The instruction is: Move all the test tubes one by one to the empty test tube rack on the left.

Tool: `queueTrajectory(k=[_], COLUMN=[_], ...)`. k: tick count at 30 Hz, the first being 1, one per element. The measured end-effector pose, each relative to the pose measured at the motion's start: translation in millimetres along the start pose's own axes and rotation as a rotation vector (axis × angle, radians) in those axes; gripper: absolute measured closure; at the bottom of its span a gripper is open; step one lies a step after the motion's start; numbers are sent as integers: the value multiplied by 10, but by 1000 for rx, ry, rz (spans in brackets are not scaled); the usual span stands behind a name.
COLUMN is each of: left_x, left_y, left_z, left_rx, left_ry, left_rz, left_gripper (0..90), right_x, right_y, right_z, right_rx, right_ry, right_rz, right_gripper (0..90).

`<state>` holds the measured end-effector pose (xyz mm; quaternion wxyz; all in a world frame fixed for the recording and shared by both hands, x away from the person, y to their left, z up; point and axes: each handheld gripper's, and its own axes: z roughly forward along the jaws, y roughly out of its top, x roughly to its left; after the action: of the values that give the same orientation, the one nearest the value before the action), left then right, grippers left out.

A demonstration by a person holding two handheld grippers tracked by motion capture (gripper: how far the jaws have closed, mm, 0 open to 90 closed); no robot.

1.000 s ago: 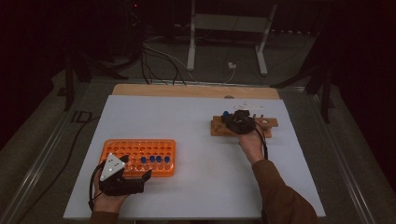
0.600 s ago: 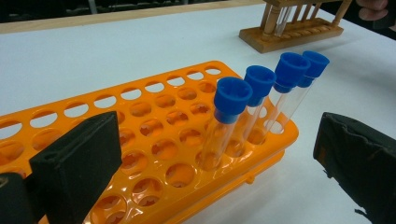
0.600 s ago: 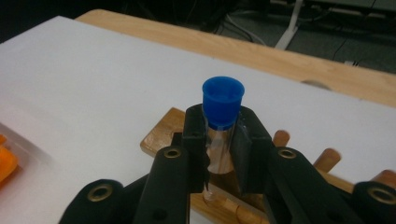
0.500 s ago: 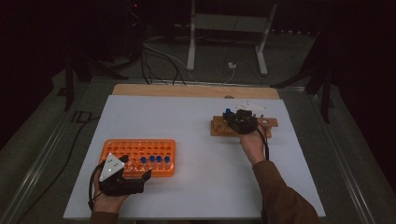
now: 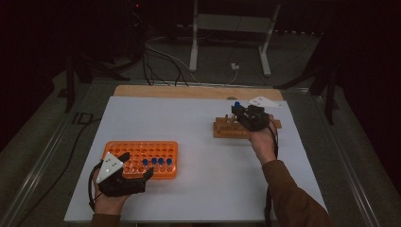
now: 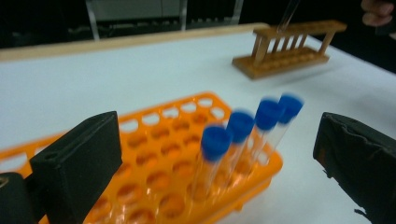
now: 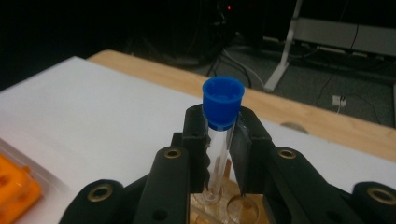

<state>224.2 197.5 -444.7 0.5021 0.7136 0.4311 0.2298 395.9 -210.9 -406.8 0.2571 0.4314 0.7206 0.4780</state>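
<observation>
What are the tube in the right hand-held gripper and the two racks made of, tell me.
Capped tube: clear wall, glass or clear plastic, can't tell which; its blue cap looks like matte moulded plastic. Far rack: wood, tan with a dull finish. Near rack: orange plastic, smooth and slightly glossy, with moulded round holes.

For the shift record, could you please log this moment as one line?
right tool: shut on capped tube above wooden rack | left tool: open by orange rack | four tubes in it

Sat near left on table [image 5: 198, 142]: rack [image 5: 142, 158] holding four tubes [image 5: 156, 161]; far right, wooden stand [image 5: 224, 128].
</observation>
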Motion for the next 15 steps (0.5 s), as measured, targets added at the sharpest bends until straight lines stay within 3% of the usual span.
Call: queueTrajectory(k=[6, 15], left_x=[-105, -343], left_y=[208, 479], left_z=[71, 281], left_rx=[-21, -15], left_ry=[-14, -48], left_rz=[38, 110], left_gripper=[35, 59], right_x=[56, 282], right_y=[83, 96], right_z=[-136, -251], right_rx=[-23, -23], right_ry=[44, 182], right_rz=[-11, -11], right_gripper=[773, 773])
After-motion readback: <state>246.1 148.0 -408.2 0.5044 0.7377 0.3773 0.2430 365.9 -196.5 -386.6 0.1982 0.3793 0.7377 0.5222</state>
